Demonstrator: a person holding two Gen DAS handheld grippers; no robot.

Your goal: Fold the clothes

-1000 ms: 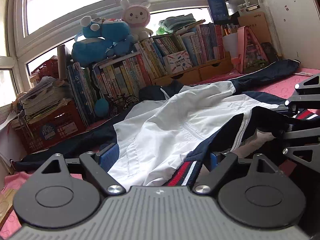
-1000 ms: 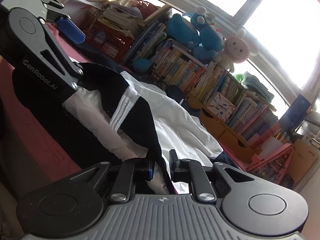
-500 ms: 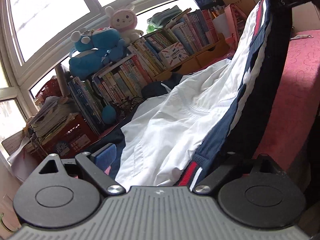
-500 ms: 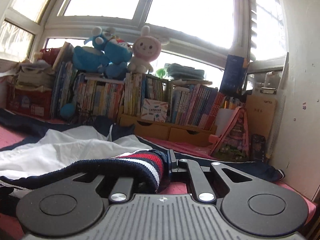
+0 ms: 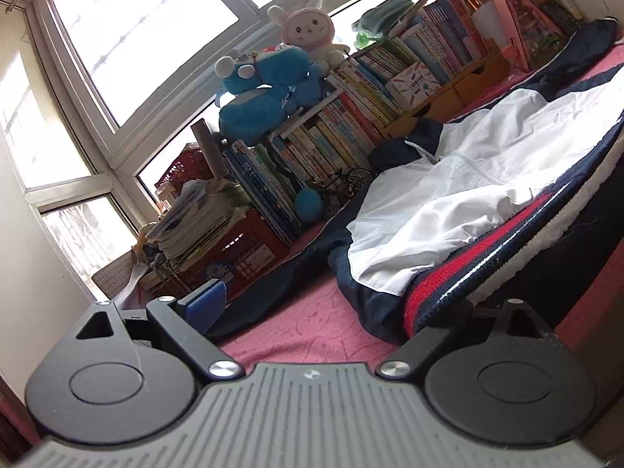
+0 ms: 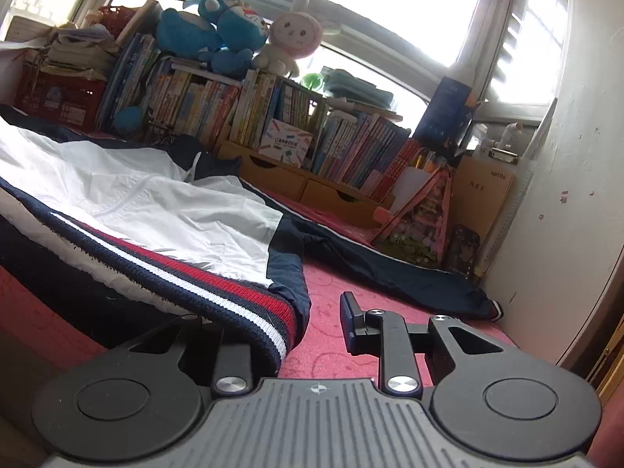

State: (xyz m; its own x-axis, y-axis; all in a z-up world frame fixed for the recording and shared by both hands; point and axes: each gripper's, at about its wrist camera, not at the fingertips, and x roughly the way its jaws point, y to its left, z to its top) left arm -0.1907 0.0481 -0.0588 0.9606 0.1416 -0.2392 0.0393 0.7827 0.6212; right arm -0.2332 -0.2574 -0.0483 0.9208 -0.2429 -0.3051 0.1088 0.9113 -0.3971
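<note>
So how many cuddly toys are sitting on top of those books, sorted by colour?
Blue: 1, the blue plush
Pink and white: 1, the bunny plush
Total: 2

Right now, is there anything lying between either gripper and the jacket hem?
Nothing visible does. The striped hem of the jacket already lies over one side of the open left gripper and of the open right gripper. Between the fingers is only the pink bed cover.
</note>
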